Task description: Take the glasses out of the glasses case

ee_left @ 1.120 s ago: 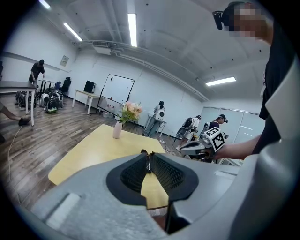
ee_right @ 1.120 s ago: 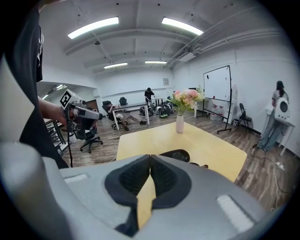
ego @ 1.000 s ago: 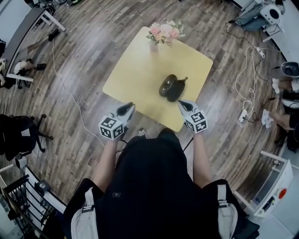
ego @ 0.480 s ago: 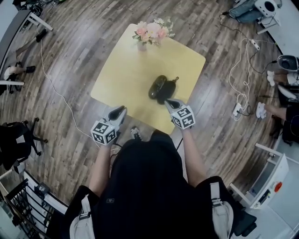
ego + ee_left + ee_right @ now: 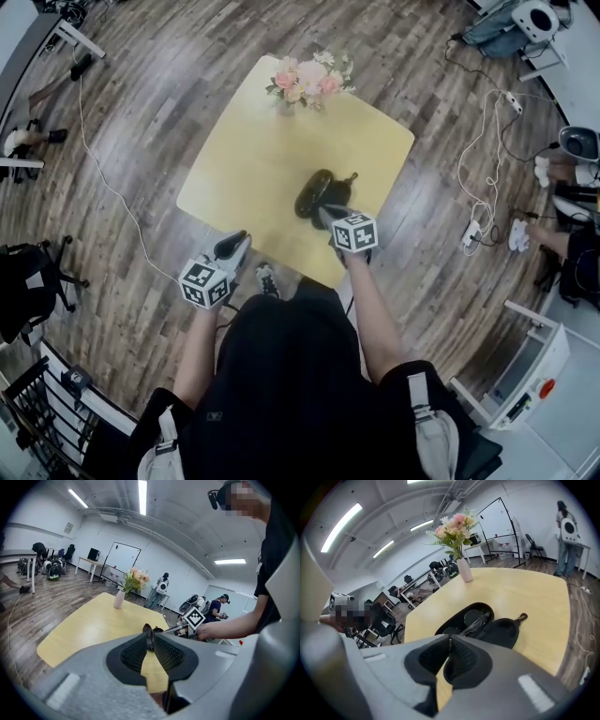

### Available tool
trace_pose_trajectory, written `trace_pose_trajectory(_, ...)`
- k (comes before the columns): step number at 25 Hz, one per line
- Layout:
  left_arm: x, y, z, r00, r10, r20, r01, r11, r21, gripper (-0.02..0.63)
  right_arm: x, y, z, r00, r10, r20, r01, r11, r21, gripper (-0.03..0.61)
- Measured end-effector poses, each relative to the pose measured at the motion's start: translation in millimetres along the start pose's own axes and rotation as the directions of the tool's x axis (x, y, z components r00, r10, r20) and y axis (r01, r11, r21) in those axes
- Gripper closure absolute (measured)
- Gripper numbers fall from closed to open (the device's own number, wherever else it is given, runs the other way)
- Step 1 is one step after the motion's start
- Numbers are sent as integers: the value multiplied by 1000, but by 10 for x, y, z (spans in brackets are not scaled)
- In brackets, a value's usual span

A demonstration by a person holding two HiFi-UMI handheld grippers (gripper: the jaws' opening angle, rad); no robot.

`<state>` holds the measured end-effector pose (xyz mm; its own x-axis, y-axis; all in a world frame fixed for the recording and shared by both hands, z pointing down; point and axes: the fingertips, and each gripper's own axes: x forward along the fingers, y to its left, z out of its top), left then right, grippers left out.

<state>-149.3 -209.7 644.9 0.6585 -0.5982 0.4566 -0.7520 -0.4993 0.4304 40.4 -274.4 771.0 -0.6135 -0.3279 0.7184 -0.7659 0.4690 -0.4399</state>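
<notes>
A black glasses case (image 5: 321, 190) lies open on the yellow table (image 5: 253, 159), near its right front edge. In the right gripper view the case (image 5: 499, 632) shows its two halves, with dark folded glasses (image 5: 474, 620) in the left half. My right gripper (image 5: 324, 215) hovers just short of the case, jaws shut and empty; its tips (image 5: 450, 641) point at the case's near end. My left gripper (image 5: 238, 240) sits at the table's front edge, left of the case, also shut on nothing (image 5: 149, 641). From there the case (image 5: 148, 632) shows edge-on.
A pink vase of flowers (image 5: 306, 77) stands at the table's far corner. Cables and a power strip (image 5: 469, 232) lie on the wooden floor to the right. An office chair (image 5: 33, 281) stands at the left, white equipment (image 5: 525, 375) at the lower right.
My right gripper has moved forward over the table's front edge, up close to the case. The left gripper has stayed by the front edge.
</notes>
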Motion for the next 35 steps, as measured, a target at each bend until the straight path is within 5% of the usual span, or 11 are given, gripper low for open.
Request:
trace_pose_trajectory(6,65,101,17,1000,8,-4,-9,1000,-17,555,173,-198,106,998,-48,-27,49,998,44,518)
trace_pose_trajectory(15,125,120,-15,1000,16,-8,-16,999,-45,555,370,-431,117,995,-77,-68,91,967,238,476)
trace_pose_trajectory(35,195,93,17,1000,-3,-12,3,999,-43,555,520,-491,206,1000,6,8,-9,860,510,509)
